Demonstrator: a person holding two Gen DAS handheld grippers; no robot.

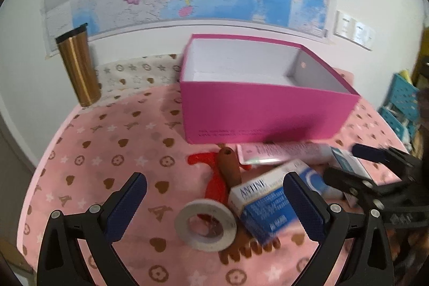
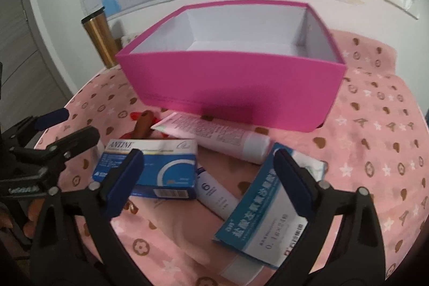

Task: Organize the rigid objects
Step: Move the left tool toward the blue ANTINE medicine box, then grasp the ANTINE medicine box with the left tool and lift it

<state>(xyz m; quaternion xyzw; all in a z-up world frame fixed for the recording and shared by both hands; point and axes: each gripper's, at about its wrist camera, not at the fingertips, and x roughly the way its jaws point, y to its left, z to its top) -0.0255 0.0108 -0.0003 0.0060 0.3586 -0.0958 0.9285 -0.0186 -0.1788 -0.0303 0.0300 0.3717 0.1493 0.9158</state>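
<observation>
**A:** What have your tools got hold of?

**B:** Nothing; my left tool (image 1: 214, 195) is spread wide with nothing between its pads, low over the white tape roll (image 1: 206, 224); my right tool (image 2: 206, 170) is just as wide, hanging over the boxes and clamping none of them.

**A:** Where do the things lie?

**B:** All on the pink patterned surface (image 1: 88, 152), near side of the magenta box (image 2: 230, 82), which stands open and looks empty as far as I can see in; the blue ANTINE carton (image 2: 158, 168) sits left, the teal medicine carton (image 2: 260, 213) right, a slim white tube (image 2: 214, 192) between them, a pink tube (image 2: 214, 133) just beyond, and a red-and-brown tool (image 1: 222, 173) at the far left.

**A:** How will they handle?

**B:** The cartons look light and stiff but crushable, I judge; I would pinch the ANTINE carton across its short width, gently; the tubes look smooth and may roll or slip.
</observation>
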